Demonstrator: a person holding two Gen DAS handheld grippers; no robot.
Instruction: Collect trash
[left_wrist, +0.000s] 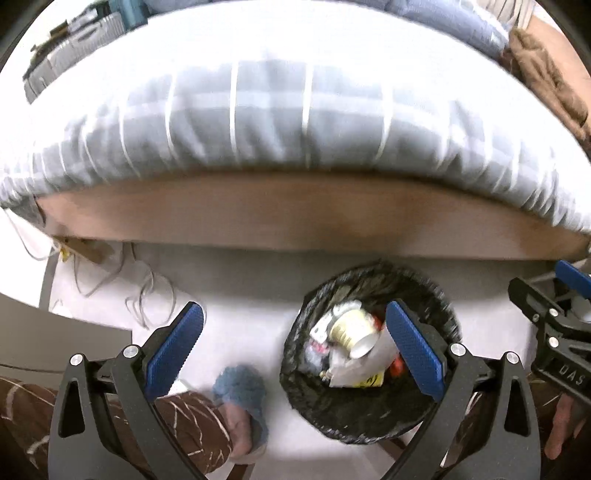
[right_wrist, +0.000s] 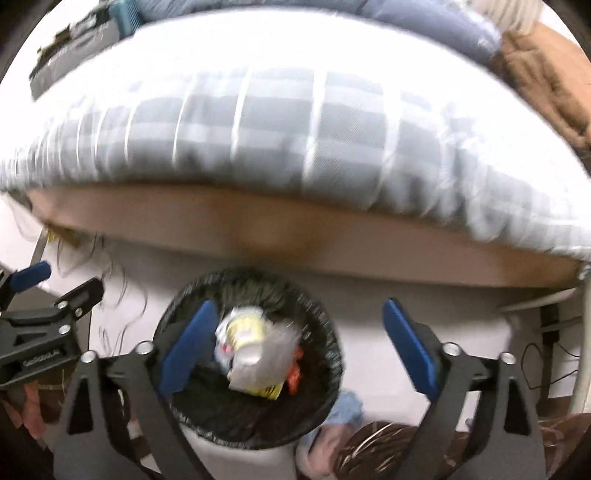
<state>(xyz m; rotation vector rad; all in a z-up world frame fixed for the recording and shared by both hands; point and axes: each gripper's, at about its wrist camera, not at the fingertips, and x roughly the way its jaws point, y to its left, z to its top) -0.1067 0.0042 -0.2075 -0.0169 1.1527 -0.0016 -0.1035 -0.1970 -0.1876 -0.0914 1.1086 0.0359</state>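
A bed (left_wrist: 295, 122) filled the upper half of both views, its mattress covered in a grey and white checked sheet (right_wrist: 280, 122). Below the mattress ran the bed's brown wooden side rail (left_wrist: 295, 221). In front of the rail lay a pale, glossy floor (left_wrist: 236, 280). At the bed's far right corner sat a brown blanket (left_wrist: 546, 74). Light glared white on the bed's top.
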